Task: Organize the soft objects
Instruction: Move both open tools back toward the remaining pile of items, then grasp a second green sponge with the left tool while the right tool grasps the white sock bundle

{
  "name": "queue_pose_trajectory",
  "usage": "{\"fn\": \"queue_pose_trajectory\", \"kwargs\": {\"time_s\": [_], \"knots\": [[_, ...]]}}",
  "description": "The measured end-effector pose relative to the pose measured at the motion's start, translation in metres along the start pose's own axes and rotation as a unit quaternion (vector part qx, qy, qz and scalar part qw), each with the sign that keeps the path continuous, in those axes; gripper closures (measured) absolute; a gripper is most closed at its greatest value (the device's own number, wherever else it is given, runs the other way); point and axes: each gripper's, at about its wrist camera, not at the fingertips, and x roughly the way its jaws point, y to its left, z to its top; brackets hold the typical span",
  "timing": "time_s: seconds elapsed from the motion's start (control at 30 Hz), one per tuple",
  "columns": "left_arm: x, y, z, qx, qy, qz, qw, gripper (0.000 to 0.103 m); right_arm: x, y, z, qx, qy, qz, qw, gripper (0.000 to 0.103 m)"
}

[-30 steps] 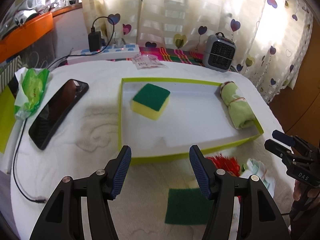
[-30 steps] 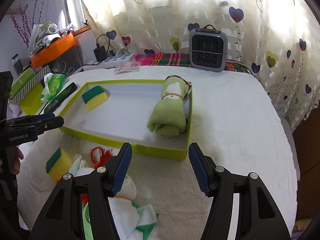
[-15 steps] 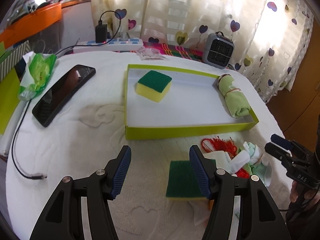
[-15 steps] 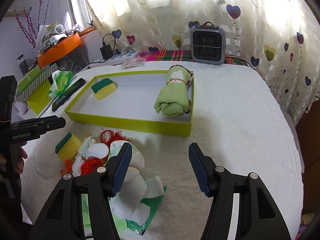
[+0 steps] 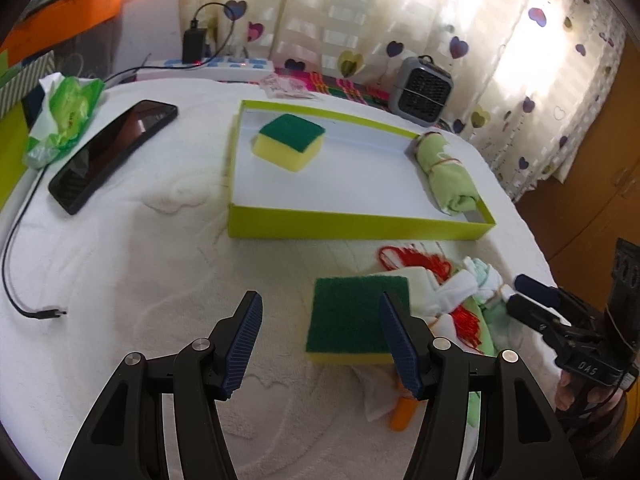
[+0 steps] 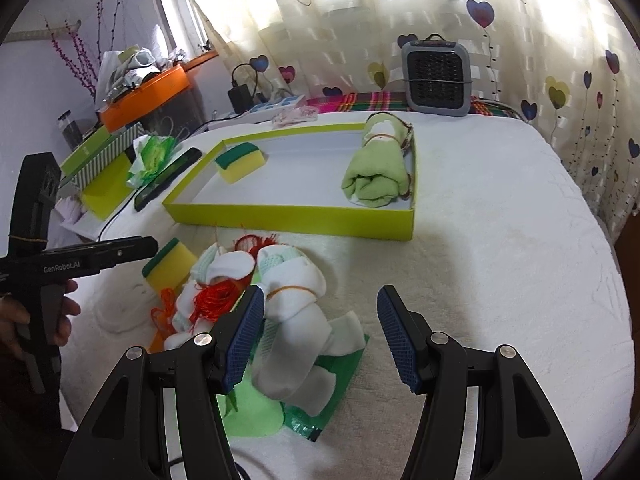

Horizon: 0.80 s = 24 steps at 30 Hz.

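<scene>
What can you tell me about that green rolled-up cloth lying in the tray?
The rolled cloth is pale green, soft like a small towel, rolled into a fat bundle and bound near its far end by a thin rubber band, with a brown trim showing there. It lies on its side along the right-hand wall of the yellow-green tray, on the tray's pale floor. Its loose folded end faces the tray's front wall. It lies well apart from the sponge in the tray, and neither gripper touches it.

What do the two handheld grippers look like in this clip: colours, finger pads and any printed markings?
Both are matte black plastic frames with silver screws and ribbed dark blue finger pads. Seen from the right wrist view, the left gripper reads "GenRobot.AI" in white. Seen from the left wrist view, the right gripper reads "DAS". A thin band wraps each handle.
</scene>
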Motion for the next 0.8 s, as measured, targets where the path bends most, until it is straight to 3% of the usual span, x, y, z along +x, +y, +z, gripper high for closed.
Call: {"fn": "queue_pose_trajectory", "kwargs": {"time_s": [0.47,0.8], "knots": [[0.005,-0.013,-0.007,0.006,0.011,-0.028,0.9995,0.041,0.012,0.001,-0.007,0.004,0.019,0.009,1.000,0.043],[0.005,-0.021,-0.010,0.024,0.008,-0.008,0.9996,0.041,0.014,0.001,-0.009,0.001,0.019,0.001,1.000,0.043]]}}
